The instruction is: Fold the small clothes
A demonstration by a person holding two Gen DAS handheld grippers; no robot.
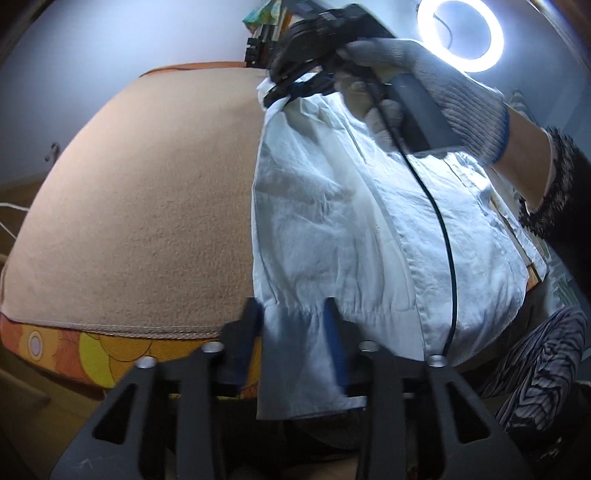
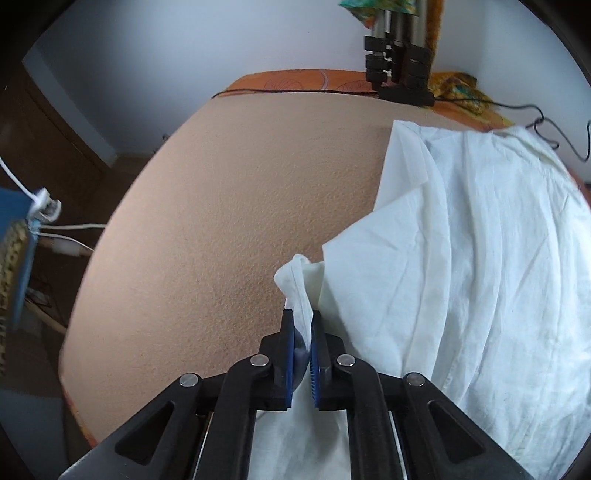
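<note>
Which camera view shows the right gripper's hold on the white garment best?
The right wrist view: the right gripper pinches a corner of the white garment close up. The left wrist view shows that gripper far off and blurred.

Both wrist cameras look steeply down, close over the tan blanket [image 2: 221, 221]. They share the white garment [image 1: 332, 229] and the blanket's far edge

I see a tan felt cover [image 2: 221, 221] spread over the worktop, with an orange floral cloth [image 1: 92, 354] showing at its edges. A lit ring light [image 1: 460, 35] glows above; a black tripod [image 2: 399, 55] stands at the far edge, a black cable [image 2: 546, 125] beside it.
</note>
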